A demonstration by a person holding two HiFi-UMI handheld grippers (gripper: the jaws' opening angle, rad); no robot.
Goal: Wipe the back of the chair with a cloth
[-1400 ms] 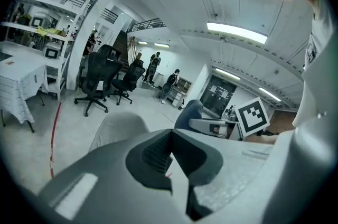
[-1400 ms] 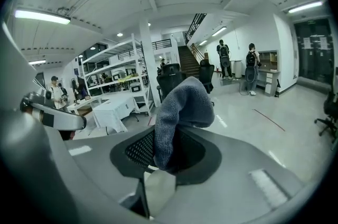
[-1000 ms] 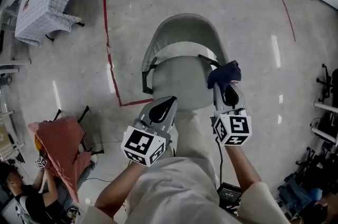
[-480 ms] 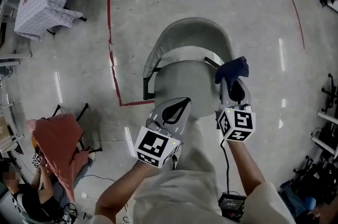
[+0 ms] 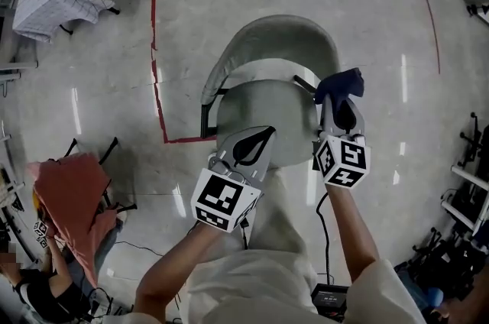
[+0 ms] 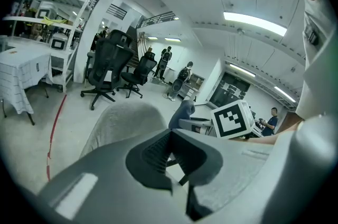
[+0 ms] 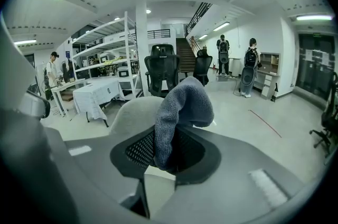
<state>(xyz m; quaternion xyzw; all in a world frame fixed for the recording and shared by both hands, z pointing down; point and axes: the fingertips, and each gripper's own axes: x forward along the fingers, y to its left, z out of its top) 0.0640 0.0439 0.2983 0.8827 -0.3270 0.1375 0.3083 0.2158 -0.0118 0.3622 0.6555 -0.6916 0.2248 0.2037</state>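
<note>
both claws have crept forward over the seat of the chair [image 5: 267, 116] since a moment ago, the right claw [image 5: 341, 102] carrying the dark blue cloth [image 5: 341, 82] with it toward the grey backrest [image 5: 267, 32]. the right claw is clamped on the cloth, which bunches up out of its tips, and the backrest curves just beyond it and off to its left. the left claw [image 5: 262, 134] hovers above the seat with its jaws pressed together on nothing, the backrest straight ahead of it.
</note>
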